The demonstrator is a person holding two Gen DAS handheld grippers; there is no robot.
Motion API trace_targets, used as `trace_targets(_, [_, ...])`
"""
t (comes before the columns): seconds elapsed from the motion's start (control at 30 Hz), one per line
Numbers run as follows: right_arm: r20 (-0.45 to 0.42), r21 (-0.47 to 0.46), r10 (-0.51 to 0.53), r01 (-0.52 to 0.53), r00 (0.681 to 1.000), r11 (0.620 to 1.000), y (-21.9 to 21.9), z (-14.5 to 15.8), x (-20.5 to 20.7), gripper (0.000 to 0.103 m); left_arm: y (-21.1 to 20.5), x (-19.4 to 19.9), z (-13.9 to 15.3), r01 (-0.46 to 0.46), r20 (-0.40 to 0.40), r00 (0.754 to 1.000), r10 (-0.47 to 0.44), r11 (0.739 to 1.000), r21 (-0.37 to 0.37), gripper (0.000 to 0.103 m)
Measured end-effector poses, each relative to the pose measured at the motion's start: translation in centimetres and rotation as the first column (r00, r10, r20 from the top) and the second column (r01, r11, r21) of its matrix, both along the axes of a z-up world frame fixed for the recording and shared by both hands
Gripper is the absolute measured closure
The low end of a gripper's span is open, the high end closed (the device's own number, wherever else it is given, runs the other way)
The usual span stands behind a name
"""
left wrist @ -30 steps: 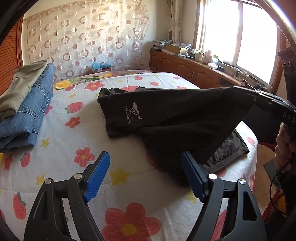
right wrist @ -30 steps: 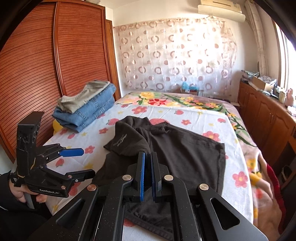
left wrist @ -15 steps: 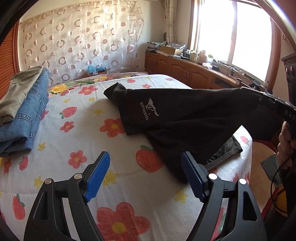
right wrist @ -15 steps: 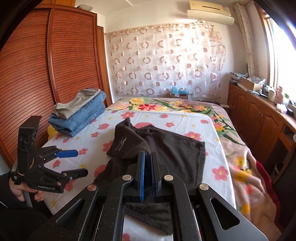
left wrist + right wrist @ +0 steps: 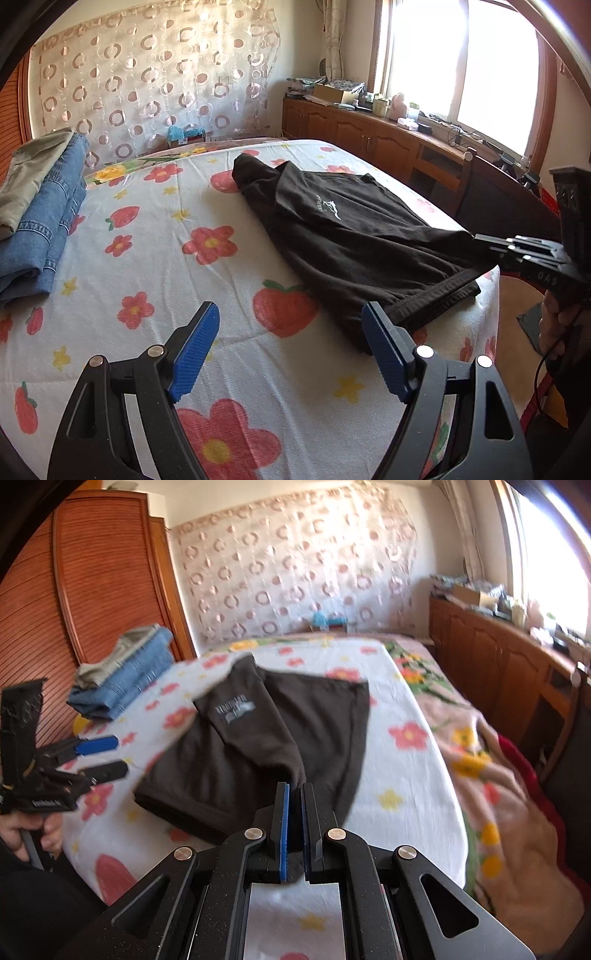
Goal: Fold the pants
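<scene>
My right tool (image 5: pixel 293 805) is pinching a gathered edge of the dark pants (image 5: pixel 258 746), its blue pads pressed together on the cloth near the foot of the bed (image 5: pixel 413 775). The left tool (image 5: pixel 291 347) hangs spread wide and empty above the flowered sheet, just left of the pants' near hem.

The pants lie on the right half of the bed, partly doubled: one layer with a small white logo (image 5: pixel 327 206) rises in a ridge toward my right grip, while the waistband or hem lies flat at the near edge. Which end I hold I cannot tell. A stack of folded jeans (image 5: pixel 40 218) sits well apart at the far left.

The step in hand, as I judge it, is laying this held edge over to finish a lengthwise fold. To do it well I would keep the pinch firm and carry the cloth low, so the lower layer does not drag. I would bring the left tool down on the near hem to pin it or take a matching corner, since one grip leaves the fabric hanging in a cone rather than a clean edge. The right view is blurred, so I would slow down before releasing, and line the edges up first.
</scene>
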State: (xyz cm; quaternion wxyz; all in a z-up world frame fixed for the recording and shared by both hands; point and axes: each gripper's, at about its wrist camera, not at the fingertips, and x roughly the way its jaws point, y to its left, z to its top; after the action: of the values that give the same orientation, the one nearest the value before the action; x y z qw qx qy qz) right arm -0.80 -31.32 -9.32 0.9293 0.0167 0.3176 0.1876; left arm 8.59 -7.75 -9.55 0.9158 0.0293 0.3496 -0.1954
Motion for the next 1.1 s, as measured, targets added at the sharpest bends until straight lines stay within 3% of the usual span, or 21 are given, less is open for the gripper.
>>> trace_targets(0.37, [-0.067, -0.005, -0.022, 0.022, 0.998, 1.0, -0.4, -1.3, 0.8, 0.098, -0.7, 0.2, -1.0, 0.008, -0.024, 1.0, -0.008, 1.0, 0.014, 0.023])
trace_targets(0.8, [-0.003, -0.046, -0.02, 0.02, 1.0, 0.999, 0.1, 0.5, 1.0, 0.059, -0.7, 0.4, -2.1, 0.009, -0.077, 0.997, -0.009, 1.0, -0.002, 0.023])
trace_targets(1.1, [-0.05, -0.102, 0.014, -0.019, 0.999, 0.995, 3.5, -2.3, 4.8, 0.056, -0.4, 0.3, -2.3, 0.008, -0.083, 0.996, -0.009, 1.0, -0.014, 0.023])
